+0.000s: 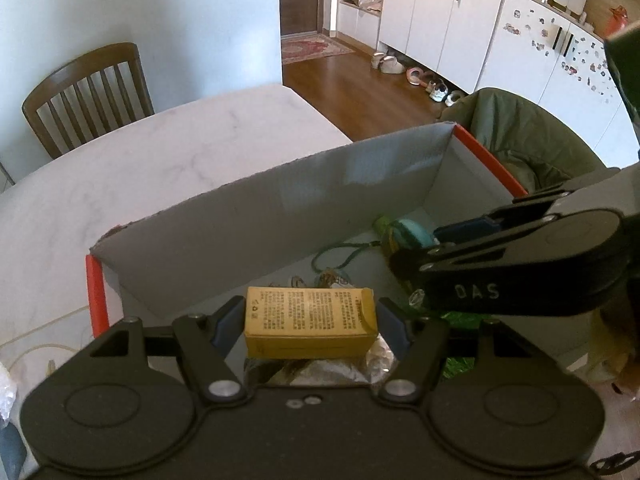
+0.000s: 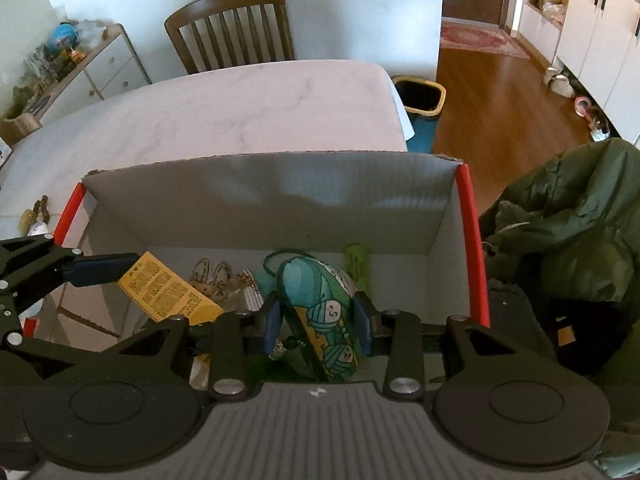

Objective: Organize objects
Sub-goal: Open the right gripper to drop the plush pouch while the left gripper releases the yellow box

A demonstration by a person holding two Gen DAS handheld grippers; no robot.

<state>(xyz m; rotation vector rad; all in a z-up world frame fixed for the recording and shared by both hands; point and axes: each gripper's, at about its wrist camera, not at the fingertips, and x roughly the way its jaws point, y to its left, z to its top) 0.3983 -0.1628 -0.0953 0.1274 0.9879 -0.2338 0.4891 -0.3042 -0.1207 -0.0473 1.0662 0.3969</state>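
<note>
Holding over the open box (image 2: 264,184) on the counter (image 1: 160,152): left gripper (image 1: 310,322) clamped on stiff, light yellow carton (image 1: 310,320); right gripper (image 2: 318,322) clamped across soft patterned pouch (image 2: 320,312), likely squashy, best pinched mid-body.

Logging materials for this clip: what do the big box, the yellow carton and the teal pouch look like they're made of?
Big box: likely corrugated plastic or cardboard, matte grey, fine ribbing on its walls, red edges.
Yellow carton, in the left tongs: thin printed paperboard, crisp folded corners, matte.
Teal pouch, in the right tongs: probably printed fabric, with a soft rounded shape and a yarn-ball pattern; can't confirm.
</note>
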